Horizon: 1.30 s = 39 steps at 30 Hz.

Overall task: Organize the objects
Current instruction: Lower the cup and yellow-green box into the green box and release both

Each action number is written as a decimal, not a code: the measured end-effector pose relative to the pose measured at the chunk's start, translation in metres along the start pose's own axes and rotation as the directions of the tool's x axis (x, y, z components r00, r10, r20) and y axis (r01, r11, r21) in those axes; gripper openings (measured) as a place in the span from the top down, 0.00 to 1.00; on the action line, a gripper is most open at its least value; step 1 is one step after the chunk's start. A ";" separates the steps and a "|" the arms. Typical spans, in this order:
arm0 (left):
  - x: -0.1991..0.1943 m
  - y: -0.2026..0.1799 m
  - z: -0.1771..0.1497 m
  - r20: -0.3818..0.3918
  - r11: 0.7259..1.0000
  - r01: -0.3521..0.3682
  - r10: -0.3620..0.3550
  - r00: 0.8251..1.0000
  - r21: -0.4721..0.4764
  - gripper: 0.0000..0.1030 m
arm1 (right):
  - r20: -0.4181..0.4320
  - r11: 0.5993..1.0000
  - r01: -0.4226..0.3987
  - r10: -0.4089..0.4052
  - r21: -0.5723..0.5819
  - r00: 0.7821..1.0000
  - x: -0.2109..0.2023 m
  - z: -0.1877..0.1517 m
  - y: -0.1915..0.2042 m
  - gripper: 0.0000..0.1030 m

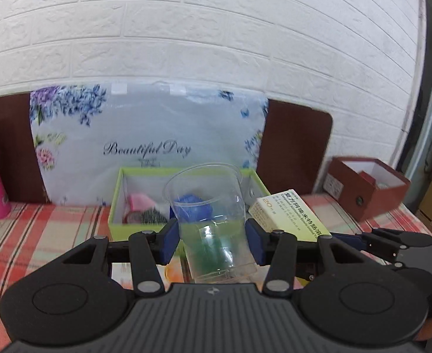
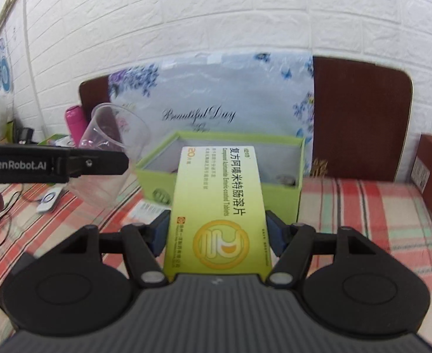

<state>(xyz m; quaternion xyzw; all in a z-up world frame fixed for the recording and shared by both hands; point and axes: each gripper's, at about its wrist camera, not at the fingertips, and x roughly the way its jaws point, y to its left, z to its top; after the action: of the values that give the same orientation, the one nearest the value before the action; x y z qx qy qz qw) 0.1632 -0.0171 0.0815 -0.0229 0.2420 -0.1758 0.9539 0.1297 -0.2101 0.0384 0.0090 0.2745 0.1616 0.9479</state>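
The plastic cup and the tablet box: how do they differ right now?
The plastic cup is clear and round; the tablet box is opaque yellow-green, flat and printed. The cup sits in the left gripper, mouth tilted up and away; the box lies lengthwise in the right gripper, printed face up. The cup is empty; the box is closed. Both are clamped off the plaid cloth, facing the open green box.

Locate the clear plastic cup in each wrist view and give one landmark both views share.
Left wrist view: the clear plastic cup sits centre, low, between the left gripper pads, in front of the green box.
Right wrist view: the cup is at left, mid-height, tilted, gripped from the side.
Shared landmark: the "Beautiful Day" floral bag behind the green box.
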 end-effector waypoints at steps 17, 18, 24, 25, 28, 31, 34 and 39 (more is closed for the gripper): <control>0.159 0.072 0.034 -0.098 0.978 -0.208 0.205 0.974 -0.025 0.49 | -0.076 0.980 0.198 -0.199 -0.020 0.977 0.172 0.054 -0.039 0.37; 0.163 0.075 0.034 -0.102 0.977 -0.211 0.208 0.973 -0.021 0.49 | -0.082 0.980 0.198 -0.199 -0.021 0.977 0.178 0.053 -0.040 0.37; 0.168 0.085 0.030 -0.072 0.966 -0.259 0.257 0.964 -0.014 0.18 | -0.097 0.977 0.206 -0.211 -0.059 0.973 0.197 0.040 -0.037 0.19; 0.166 0.085 0.030 -0.065 0.961 -0.275 0.274 0.960 -0.006 0.11 | -0.087 0.975 0.213 -0.219 -0.069 0.972 0.197 0.039 -0.036 0.09; 0.162 0.087 0.030 -0.061 0.955 -0.298 0.297 0.953 -0.006 0.11 | -0.049 0.969 0.228 -0.233 -0.095 0.971 0.191 0.037 -0.031 0.01; 0.155 0.089 0.030 -0.062 0.955 -0.297 0.295 0.953 -0.021 0.11 | -0.032 0.964 0.247 -0.251 -0.099 0.967 0.182 0.041 -0.026 0.00; 0.144 0.086 0.030 -0.055 0.954 -0.298 0.297 0.953 -0.017 0.11 | -0.019 0.959 0.263 -0.266 -0.108 0.964 0.171 0.043 -0.021 0.00; 0.119 0.079 0.031 -0.040 0.955 -0.296 0.295 0.955 -0.028 0.11 | -0.008 0.954 0.284 -0.286 -0.095 0.958 0.148 0.044 -0.014 0.00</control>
<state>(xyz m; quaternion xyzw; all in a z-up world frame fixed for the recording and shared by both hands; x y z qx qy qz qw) 0.3011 0.0139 0.0442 0.0006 0.2624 -0.0276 0.9646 0.2753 -0.1744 -0.0028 -0.0762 0.2753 0.0359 0.9577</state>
